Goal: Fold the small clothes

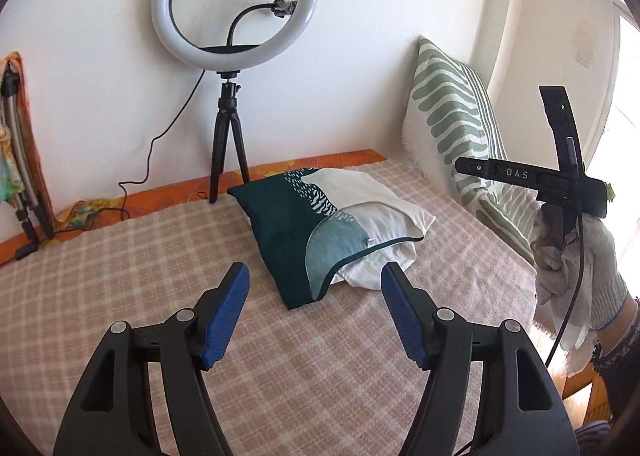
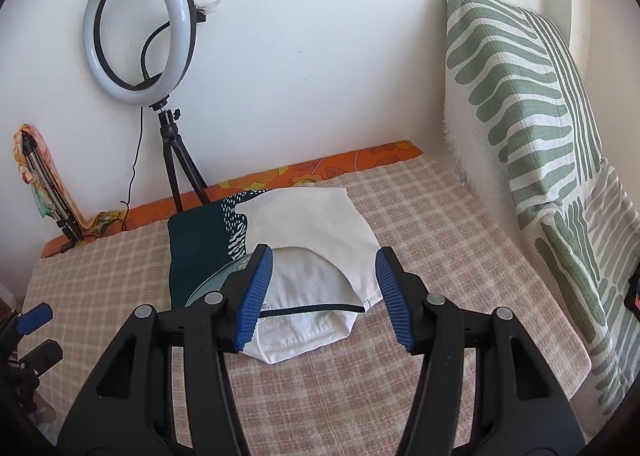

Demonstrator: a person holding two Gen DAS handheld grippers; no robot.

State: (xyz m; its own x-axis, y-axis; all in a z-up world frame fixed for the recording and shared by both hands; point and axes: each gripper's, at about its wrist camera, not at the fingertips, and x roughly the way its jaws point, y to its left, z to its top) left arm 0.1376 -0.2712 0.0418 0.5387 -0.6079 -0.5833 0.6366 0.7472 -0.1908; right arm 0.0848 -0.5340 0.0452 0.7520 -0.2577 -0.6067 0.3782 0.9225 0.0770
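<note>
A small folded garment (image 1: 320, 228), dark teal, light blue and white, lies on the checked bed cover (image 1: 120, 276). It also shows in the right wrist view (image 2: 304, 252) with a white layer sticking out beneath it. My left gripper (image 1: 316, 276) is open and empty, just in front of the garment's near edge. My right gripper (image 2: 324, 260) is open and empty, its blue pads (image 2: 394, 300) above the garment's near right part. The right gripper's body (image 1: 560, 180), held by a gloved hand, shows at the right of the left wrist view.
A ring light on a black tripod (image 1: 228, 144) stands at the back by the wall (image 2: 172, 128). A green-striped pillow (image 1: 452, 116) leans against the right wall (image 2: 520, 116). An orange patterned sheet edge (image 1: 160, 192) runs along the back. A second stand (image 1: 20, 160) is at far left.
</note>
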